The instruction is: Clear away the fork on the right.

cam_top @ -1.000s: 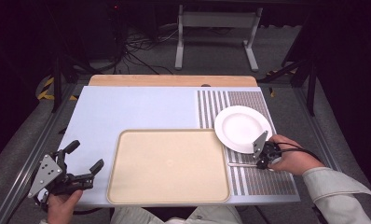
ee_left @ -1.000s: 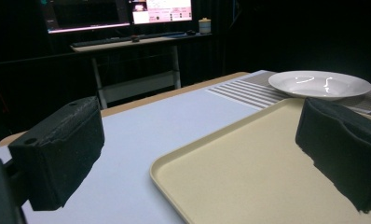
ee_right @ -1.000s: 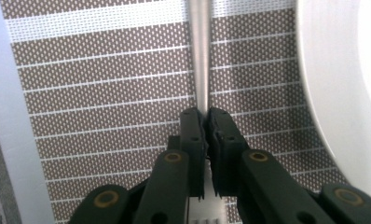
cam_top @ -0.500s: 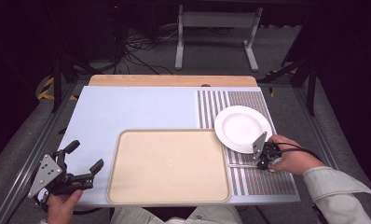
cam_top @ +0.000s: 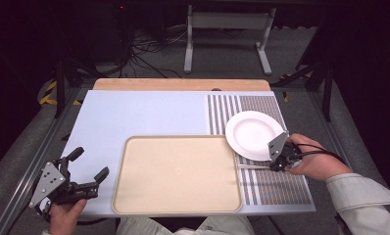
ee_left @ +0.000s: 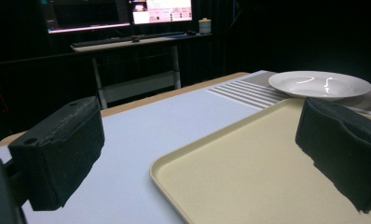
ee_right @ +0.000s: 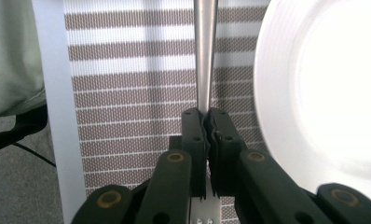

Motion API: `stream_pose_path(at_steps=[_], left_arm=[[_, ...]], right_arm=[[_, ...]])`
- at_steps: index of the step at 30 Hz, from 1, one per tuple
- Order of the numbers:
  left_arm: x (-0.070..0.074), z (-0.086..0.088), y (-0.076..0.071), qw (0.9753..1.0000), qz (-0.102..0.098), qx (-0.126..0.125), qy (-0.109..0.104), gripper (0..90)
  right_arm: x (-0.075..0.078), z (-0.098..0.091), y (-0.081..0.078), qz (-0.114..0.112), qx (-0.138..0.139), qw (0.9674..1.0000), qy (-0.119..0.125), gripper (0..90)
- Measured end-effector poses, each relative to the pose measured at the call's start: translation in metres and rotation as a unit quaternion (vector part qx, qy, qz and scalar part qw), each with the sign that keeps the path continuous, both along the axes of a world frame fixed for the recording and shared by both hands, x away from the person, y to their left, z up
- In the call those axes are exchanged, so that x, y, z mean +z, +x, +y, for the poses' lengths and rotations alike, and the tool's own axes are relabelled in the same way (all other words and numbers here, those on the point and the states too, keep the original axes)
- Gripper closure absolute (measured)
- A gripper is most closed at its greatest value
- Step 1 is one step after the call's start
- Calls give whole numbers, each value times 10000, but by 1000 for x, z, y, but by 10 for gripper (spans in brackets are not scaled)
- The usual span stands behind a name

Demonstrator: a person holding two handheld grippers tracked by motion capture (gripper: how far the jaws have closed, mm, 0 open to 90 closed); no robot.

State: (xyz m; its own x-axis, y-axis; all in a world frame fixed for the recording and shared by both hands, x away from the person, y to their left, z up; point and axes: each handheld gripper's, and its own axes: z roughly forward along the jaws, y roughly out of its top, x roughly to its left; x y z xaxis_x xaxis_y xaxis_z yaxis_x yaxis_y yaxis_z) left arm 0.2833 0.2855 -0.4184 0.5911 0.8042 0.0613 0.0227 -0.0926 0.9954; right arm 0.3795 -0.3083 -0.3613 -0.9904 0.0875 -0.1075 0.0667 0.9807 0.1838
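Pinching a thin metal utensil handle (ee_right: 205,51) over the striped mat (ee_right: 127,93), the right gripper (ee_right: 207,116) is keeping its jaws pressed together just beside the empty white plate (cam_top: 254,133); such a slim, smooth handle is likely risking slipping or swivelling. Lying empty too is the beige tray (cam_top: 177,174); the left gripper (cam_top: 87,169) is hanging spread.

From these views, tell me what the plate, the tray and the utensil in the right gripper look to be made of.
Plate: probably glazed ceramic or glossy melamine, white with sharp highlights.
Tray: likely matte plastic, beige, an even dull surface with a moulded raised rim.
Utensil: appears to be brushed or satin metal, a grey handle with a soft sheen, clamped in the right gripper. Its working end can't be made out.
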Motion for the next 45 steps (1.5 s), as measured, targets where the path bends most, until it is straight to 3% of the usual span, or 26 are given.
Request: stream_pose_path(at_steps=[14,23,34,45], left_arm=[[0,0,0,10000,-5,-3,12,20],[0,1,0,10000,-12,4,-3,20],[1,2,-1,10000,-10,18,-18,20],[1,3,-1,10000,-15,6,-33,20]], right_arm=[[27,26,9,-285,297,9989,207,868],[37,56,21,-488,534,9968,332,868],[41,89,33,-534,786,9946,422,868],[36,118,44,-479,988,9929,451,867]])
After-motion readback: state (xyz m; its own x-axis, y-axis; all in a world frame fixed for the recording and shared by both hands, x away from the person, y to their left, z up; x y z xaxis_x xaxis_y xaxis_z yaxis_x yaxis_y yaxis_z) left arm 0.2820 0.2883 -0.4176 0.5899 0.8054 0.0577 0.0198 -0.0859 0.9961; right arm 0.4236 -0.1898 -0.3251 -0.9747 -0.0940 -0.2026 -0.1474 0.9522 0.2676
